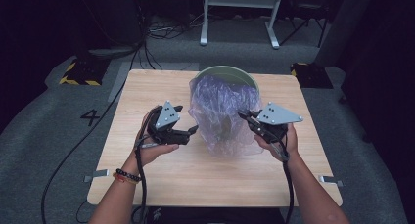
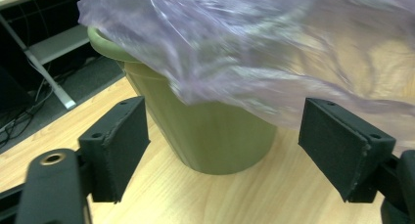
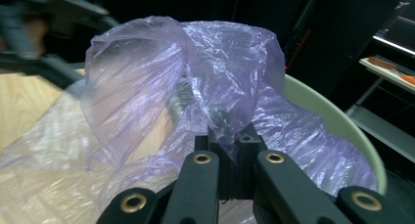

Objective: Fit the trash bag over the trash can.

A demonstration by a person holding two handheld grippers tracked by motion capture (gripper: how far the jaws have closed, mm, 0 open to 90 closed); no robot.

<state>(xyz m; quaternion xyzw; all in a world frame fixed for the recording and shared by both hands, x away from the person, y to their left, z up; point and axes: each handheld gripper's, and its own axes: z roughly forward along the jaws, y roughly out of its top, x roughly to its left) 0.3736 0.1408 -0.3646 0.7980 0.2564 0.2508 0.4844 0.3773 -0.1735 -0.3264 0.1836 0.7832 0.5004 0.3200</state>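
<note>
A dark numeral "4" (image 1: 90,117) stands on the grey floor (image 1: 44,136), just left of the table (image 1: 147,87); its strokes are plain and blocky. No other writing, label or brand can be read near the table

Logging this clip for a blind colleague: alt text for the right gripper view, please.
The right tool is shut on a fold of the thin purple plastic bag, which billows up in front of it. The pale green bin curves behind at right, above the wooden table.
</note>
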